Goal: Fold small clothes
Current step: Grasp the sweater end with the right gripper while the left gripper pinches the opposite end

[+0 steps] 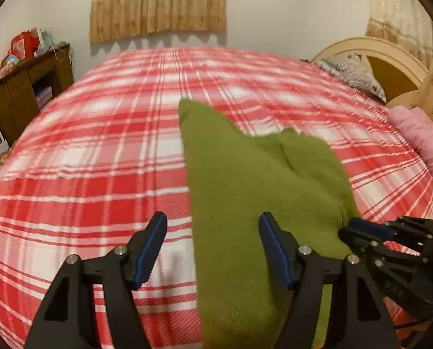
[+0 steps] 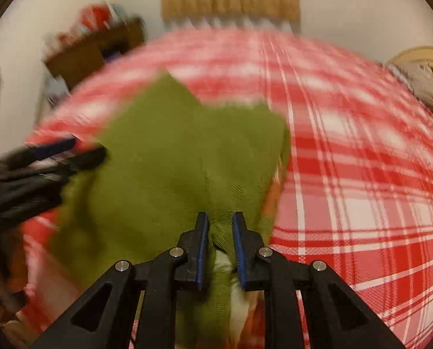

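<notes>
Two hand-held grippers: you work one garment on the bed [image 1: 100, 151], one tool pinching it and one free.
Bed: the red and white plaid cover carries the garment; a wooden side cabinet [image 1: 21, 93] stands off to the left, pillows [image 1: 353, 72] lie by the headboard.
Green garment [image 1: 245, 180]: a small knitted piece of olive green, lying on the cover near your edge of the bed, one corner running away from you to a point, a soft crease down its middle. Which kind of garment it is cannot be told.
Step in hand: by the look of it, you are early in the fold, laying the piece out or starting the first turn.
Right hand-held gripper [image 2: 220, 218]: fingers drawn close and clamped on a bunched near edge of the green cloth.
Left hand-held gripper [image 1: 213, 221]: fingers wide apart, holding nothing, poised over the garment's left edge.
Next move: probably take that left edge with the free tool, level with the right one, then carry both evenly.
</notes>
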Demonstrator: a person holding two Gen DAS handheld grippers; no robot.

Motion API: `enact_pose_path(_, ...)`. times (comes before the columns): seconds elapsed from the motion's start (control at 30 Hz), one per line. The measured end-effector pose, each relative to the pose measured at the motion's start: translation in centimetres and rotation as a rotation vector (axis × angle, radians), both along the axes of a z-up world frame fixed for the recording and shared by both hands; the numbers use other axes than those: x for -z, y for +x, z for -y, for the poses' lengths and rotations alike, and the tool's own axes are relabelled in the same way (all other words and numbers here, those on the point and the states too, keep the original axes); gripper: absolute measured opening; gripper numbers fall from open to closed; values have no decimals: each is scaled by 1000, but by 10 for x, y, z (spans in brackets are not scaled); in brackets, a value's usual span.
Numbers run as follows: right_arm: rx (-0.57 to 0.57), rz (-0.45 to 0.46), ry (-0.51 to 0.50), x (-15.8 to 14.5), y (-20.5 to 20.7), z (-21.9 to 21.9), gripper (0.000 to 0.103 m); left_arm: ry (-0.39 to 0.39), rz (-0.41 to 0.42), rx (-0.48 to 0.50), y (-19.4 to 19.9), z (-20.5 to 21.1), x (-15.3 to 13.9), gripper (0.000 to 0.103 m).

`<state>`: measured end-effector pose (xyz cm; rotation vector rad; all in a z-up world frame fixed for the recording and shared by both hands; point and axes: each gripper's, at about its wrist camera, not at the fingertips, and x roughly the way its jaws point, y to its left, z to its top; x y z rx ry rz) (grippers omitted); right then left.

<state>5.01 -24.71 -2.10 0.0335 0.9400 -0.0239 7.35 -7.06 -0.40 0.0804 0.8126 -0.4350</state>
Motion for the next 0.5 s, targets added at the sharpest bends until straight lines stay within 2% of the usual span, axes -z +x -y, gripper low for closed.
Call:
enact_pose_path(0.03,10,18,27,2,4,6,17,-4,-10,-10,3,1,5,73)
enact_pose_path(0.17,71,30,155,6,21,30,17,-18,-31,-65,14,-1,18,100)
enact_pose_path(0.33,69,69,291,6,21,42,19,-109,-155,-45,30,-15,21,102)
enact_pose_path(0.4,81,103,397,0,9,51,21,-137,-143,-33,29,-20,14,97)
enact_pose_path(0.47,120,174,489,-6,-7,65,37,-167,-116,-40,30,-24,6,92)
enact_pose_path(0.5,139,197,496,-8,-12,69,57,-181,-118,-43,33,-24,5,92)
